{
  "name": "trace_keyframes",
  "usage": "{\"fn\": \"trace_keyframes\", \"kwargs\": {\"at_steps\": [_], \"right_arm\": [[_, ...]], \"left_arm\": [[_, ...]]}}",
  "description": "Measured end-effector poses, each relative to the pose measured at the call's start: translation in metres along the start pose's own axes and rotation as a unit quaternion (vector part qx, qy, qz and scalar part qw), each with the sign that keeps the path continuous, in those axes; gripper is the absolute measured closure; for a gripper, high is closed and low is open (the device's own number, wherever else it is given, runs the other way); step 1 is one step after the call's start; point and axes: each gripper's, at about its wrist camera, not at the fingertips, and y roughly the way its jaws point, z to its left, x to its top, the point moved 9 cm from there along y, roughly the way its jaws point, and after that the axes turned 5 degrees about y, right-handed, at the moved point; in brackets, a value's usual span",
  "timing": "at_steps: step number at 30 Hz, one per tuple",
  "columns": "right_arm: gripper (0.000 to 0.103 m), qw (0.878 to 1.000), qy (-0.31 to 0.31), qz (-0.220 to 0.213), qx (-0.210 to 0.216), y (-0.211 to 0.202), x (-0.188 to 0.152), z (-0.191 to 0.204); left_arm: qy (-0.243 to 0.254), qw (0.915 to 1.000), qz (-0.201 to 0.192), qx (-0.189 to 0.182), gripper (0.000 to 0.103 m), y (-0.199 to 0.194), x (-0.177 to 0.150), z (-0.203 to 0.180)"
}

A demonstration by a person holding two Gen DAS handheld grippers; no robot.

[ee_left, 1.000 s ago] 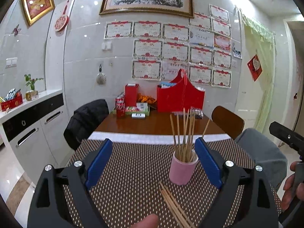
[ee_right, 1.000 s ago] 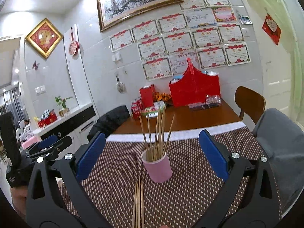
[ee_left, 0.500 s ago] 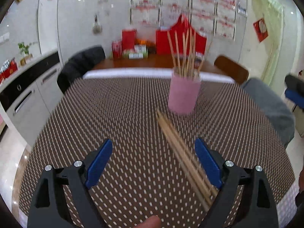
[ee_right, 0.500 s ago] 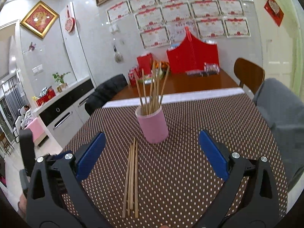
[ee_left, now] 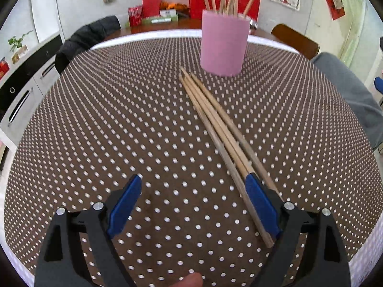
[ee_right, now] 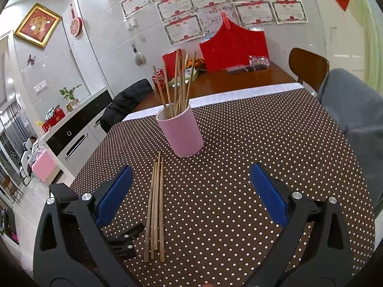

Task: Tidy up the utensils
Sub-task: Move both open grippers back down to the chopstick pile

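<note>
Several loose wooden chopsticks (ee_left: 215, 129) lie side by side on the brown dotted tablecloth (ee_left: 119, 119), pointing at a pink cup (ee_left: 223, 45) that holds several more upright. My left gripper (ee_left: 192, 186) is open and low over the cloth; its right blue pad (ee_left: 261, 205) covers the bundle's near ends, and nothing is between the fingers. In the right wrist view the chopsticks (ee_right: 155, 203) lie left of centre, before the pink cup (ee_right: 180, 131). My right gripper (ee_right: 191, 174) hangs open and empty above them. A black finger (ee_right: 126, 236) of the left gripper touches the bundle's near left side.
A black jacket (ee_right: 126, 102) hangs on a chair at the far left. A grey garment (ee_right: 354, 119) drapes over the right side, by a brown chair (ee_right: 308, 67). A red bag (ee_right: 234, 47) and boxes sit at the table's far end. The white-and-black cabinet (ee_right: 74, 134) stands left.
Both grippers have tilted down and dropped toward the table. The left one has come low onto the near ends of the loose chopsticks. Both stay open.
</note>
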Motion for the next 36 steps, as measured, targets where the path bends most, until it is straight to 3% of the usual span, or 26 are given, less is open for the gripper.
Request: {"fn": "trace_keyframes", "kwargs": {"at_steps": [7,13,18,21,24,28,31,36], "right_arm": [[0.006,1.0,0.006,0.018,-0.003,0.009,-0.008,-0.007],[0.006,0.999,-0.001,0.037,-0.001,0.02,-0.018,-0.007],[0.006,0.999,0.003,0.045,0.001,0.025,-0.021,-0.009],[0.006,0.999,0.003,0.046,0.001,0.026,-0.021,-0.011],[0.006,0.999,0.004,0.049,0.0,0.029,-0.023,-0.012],[0.006,0.999,0.002,0.054,0.001,0.032,-0.025,-0.011],[0.006,0.998,-0.006,0.066,0.003,0.035,-0.03,-0.008],[0.006,0.99,-0.041,0.135,-0.004,0.06,-0.057,0.002]], "left_arm": [[-0.012,0.9999,-0.001,-0.001,0.015,0.006,-0.005,0.0],[-0.008,0.9995,0.006,0.03,0.014,0.012,-0.001,0.019],[-0.052,0.9985,-0.011,-0.012,0.014,0.003,0.006,0.025],[-0.044,0.9987,-0.016,-0.02,0.014,-0.001,0.007,0.021],[-0.026,0.9996,0.001,-0.014,0.014,0.008,0.002,0.011],[-0.001,0.9997,-0.004,0.022,0.013,0.011,-0.003,0.005],[0.001,0.9996,-0.005,0.026,0.013,0.01,-0.005,0.004],[0.005,0.9985,-0.009,0.054,0.013,0.011,-0.001,0.025]]}}
